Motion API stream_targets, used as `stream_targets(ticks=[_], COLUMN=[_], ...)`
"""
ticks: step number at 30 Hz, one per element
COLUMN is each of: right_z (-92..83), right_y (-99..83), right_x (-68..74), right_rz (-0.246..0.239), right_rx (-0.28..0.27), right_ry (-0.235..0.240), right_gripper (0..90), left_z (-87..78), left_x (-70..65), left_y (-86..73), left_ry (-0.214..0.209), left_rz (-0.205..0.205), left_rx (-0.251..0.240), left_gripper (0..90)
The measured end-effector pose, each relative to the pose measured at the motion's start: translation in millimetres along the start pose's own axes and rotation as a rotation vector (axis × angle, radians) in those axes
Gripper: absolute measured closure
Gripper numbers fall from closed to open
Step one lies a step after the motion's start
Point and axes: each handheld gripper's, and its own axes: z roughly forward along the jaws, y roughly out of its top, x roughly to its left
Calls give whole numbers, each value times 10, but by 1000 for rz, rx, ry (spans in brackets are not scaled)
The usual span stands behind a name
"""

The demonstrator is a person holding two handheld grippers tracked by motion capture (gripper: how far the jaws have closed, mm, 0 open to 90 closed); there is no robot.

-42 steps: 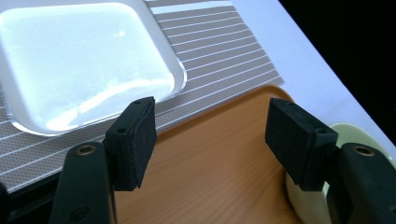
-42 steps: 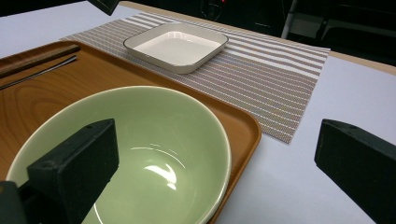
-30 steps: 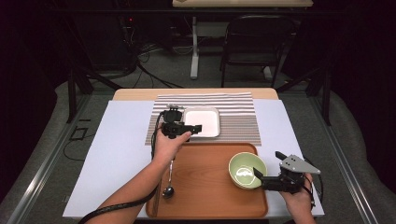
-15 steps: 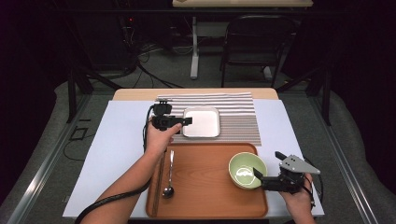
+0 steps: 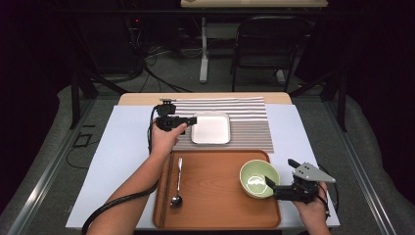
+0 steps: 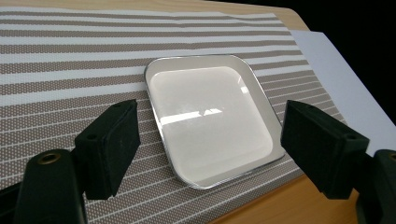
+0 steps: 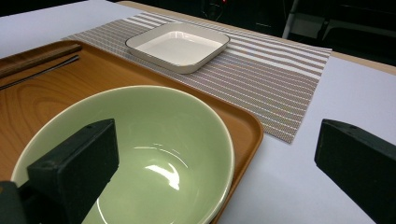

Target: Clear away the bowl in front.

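A white square plate (image 5: 211, 128) (image 6: 210, 121) lies on a brown striped placemat (image 5: 249, 128) (image 6: 70, 70). My left gripper (image 5: 192, 120) (image 6: 215, 149) hovers at the plate's left edge, pointing across it, open with nothing between the jaws. A pale green bowl (image 5: 259, 178) (image 7: 140, 140) stands on the right of a wooden tray (image 5: 215, 205) (image 7: 56, 93). My right gripper (image 5: 270, 185) (image 7: 224, 168) is open astride the bowl's near rim. One jaw is inside the bowl and the other outside over the white table cover.
A metal spoon (image 5: 177, 183) and dark chopsticks (image 5: 169, 178) (image 7: 37, 60) lie along the tray's left side. The white cover (image 5: 127, 156) spreads left of the tray. A chair (image 5: 266, 46) stands beyond the table.
The left gripper has drawn back to the left and slightly farther away, from over the plate's near-left corner to its left edge. The right gripper and the bowl have stayed put.
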Motion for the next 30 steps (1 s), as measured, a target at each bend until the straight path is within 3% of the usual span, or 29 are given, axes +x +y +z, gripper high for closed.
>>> stream_targets(ticks=[18,30], right_z=[2,1], right_y=[0,-1], right_x=[2,2], right_rz=[-1,-2], right_rx=[2,1], right_ry=[1,2], right_gripper=[0,0], left_z=[89,209], left_x=[156,259], left_y=[79,54], left_ry=[21,49], left_rz=[-44,-86], left_rx=[-41,-17], left_gripper=[227,252])
